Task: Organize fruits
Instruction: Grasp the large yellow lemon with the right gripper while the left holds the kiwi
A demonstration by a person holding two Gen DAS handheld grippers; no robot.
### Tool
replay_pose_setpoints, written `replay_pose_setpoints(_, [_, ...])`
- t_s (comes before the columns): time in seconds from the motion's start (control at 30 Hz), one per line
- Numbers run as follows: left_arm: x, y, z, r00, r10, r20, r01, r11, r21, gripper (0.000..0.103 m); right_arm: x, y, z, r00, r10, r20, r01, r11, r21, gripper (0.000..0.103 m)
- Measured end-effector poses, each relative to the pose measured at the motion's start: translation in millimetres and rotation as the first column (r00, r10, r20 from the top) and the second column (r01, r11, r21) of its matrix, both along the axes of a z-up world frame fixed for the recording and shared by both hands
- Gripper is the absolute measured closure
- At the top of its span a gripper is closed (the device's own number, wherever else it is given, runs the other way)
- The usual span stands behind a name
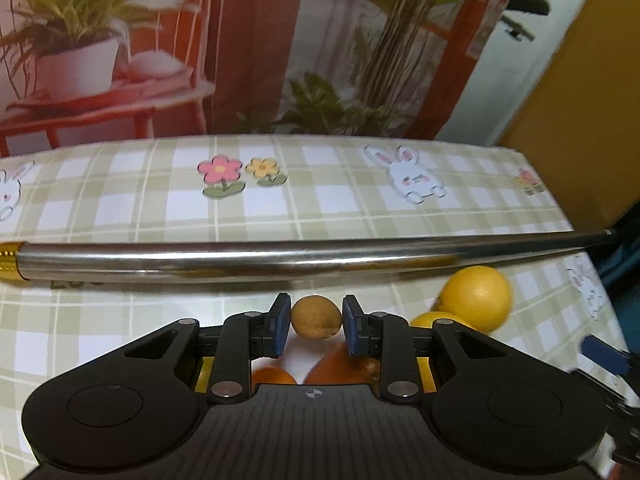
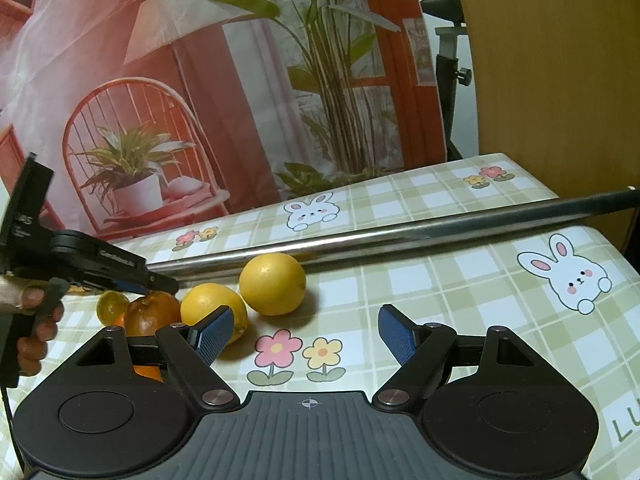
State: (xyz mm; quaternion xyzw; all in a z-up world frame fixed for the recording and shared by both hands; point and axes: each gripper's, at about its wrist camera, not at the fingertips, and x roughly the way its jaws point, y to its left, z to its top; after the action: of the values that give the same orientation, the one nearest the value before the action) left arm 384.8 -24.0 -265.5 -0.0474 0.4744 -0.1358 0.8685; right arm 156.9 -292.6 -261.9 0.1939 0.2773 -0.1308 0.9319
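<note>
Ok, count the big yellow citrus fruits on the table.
2. One yellow citrus sits by the metal rod; the other lies beside it, nearer the right tool. Others may be hidden behind the tools.

Checked tablecloth (image 2: 460, 280) bears a steel pole (image 2: 380, 236), 2 lemons (image 2: 273, 283), oranges (image 2: 151, 314).

Home setting: my worktop (image 2: 460, 280) wears a bunny-print checked cloth; behind it, a printed backdrop (image 2: 200, 80) and an exercise bike (image 2: 448, 40).
</note>
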Motion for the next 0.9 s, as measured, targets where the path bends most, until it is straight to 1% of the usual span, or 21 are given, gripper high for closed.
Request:
replay_pose_setpoints(0.07, [-9,2,9,1.0,-0.007,0.024,0.008,1.0,-0.017,0.074,3,1,-1,1.0,0.011,-0.002,-0.011,1.0,-0.006,0.028])
replay_pose_setpoints(0.13, [-19,6,17,0.999,-0.008,0.047,0.01,0.999,-0.034,0.074,7,3,-1,0.999,0.033,0.003,-0.033,0.999,-0.018,0.032])
replay_pose_setpoints(0.27, [-38,16,32,0.996,0.007,0.088,-0.002,0.998,-0.056,0.074,21,6,-1,0.996,0.092,0.002,-0.092,0.995,-0.04,0.042])
replay_pose_setpoints(0.33, [-49,23,37,0.994,0.022,0.105,-0.015,0.998,-0.068,0.074,31,9,-1,0.991,0.131,-0.003,-0.131,0.99,-0.048,0.051])
replay_pose_setpoints(0.47, [-66,38,44,0.991,0.055,0.123,-0.044,0.995,-0.093,0.074,55,17,3,0.979,0.202,-0.01,-0.202,0.976,-0.076,0.06])
replay_pose_setpoints(0.5, [-71,41,45,0.99,0.062,0.13,-0.05,0.995,-0.09,0.074,62,20,3,0.976,0.219,-0.012,-0.219,0.972,-0.083,0.062])
replay_pose_setpoints(0.57, [-81,48,47,0.987,0.073,0.144,-0.062,0.995,-0.083,0.074,75,25,4,0.969,0.246,-0.018,-0.246,0.965,-0.094,0.062])
replay_pose_setpoints(0.67, [-91,59,49,0.985,0.094,0.147,-0.08,0.992,-0.098,0.074,95,30,3,0.962,0.27,-0.03,-0.272,0.957,-0.102,0.062])
replay_pose_setpoints(0.7, [-94,62,49,0.984,0.101,0.147,-0.087,0.991,-0.104,0.074,100,32,3,0.96,0.277,-0.037,-0.279,0.955,-0.101,0.063])
replay_pose_setpoints(0.73, [-98,66,48,0.983,0.108,0.148,-0.093,0.99,-0.109,0.074,105,34,1,0.958,0.283,-0.048,-0.287,0.952,-0.103,0.067])
replay_pose_setpoints(0.8, [-103,70,47,0.982,0.119,0.149,-0.102,0.988,-0.116,0.074,109,38,0,0.955,0.288,-0.071,-0.295,0.948,-0.12,0.072])
replay_pose_setpoints(0.9, [-109,76,44,0.98,0.136,0.147,-0.117,0.984,-0.132,0.074,104,43,-3,0.948,0.308,-0.074,-0.316,0.941,-0.122,0.072])
